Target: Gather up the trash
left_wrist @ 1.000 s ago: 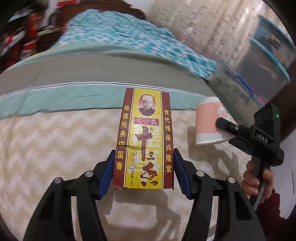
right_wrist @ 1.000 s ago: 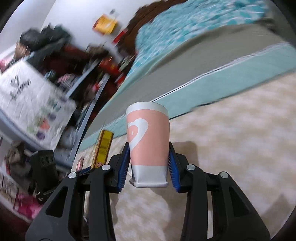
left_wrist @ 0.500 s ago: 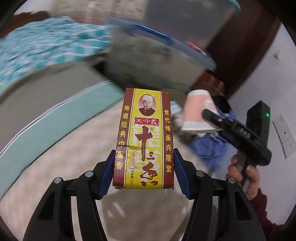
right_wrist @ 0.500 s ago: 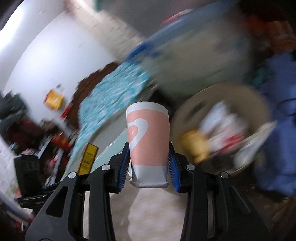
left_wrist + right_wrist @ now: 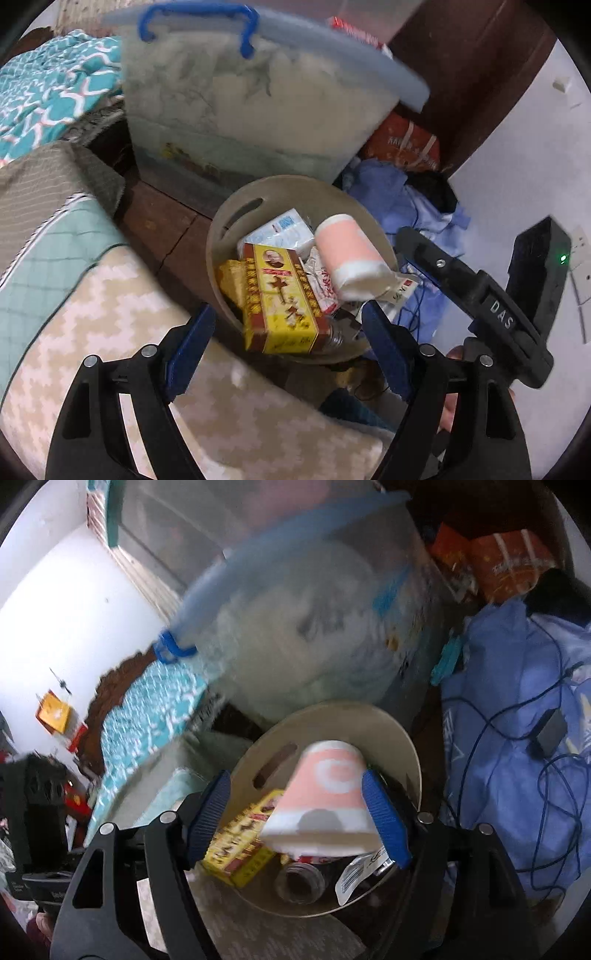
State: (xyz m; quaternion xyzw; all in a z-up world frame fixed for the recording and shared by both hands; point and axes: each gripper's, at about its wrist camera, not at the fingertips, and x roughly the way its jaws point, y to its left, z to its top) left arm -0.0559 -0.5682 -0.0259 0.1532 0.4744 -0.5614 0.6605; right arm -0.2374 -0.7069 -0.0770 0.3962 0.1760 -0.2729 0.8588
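paper cup [image 5: 325,797] | between opening right hand-held gripper [image 5: 295,816] jaws, unpressed | over trash bin [image 5: 402,738]

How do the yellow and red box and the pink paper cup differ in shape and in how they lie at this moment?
The yellow and red box is flat-sided and printed with red characters; the pink paper cup is round and tapered, with white bands. The box lies flat on its broad face, while the cup is tipped over on its side. Both are over the beige bin, free of either gripper's opening jaws.
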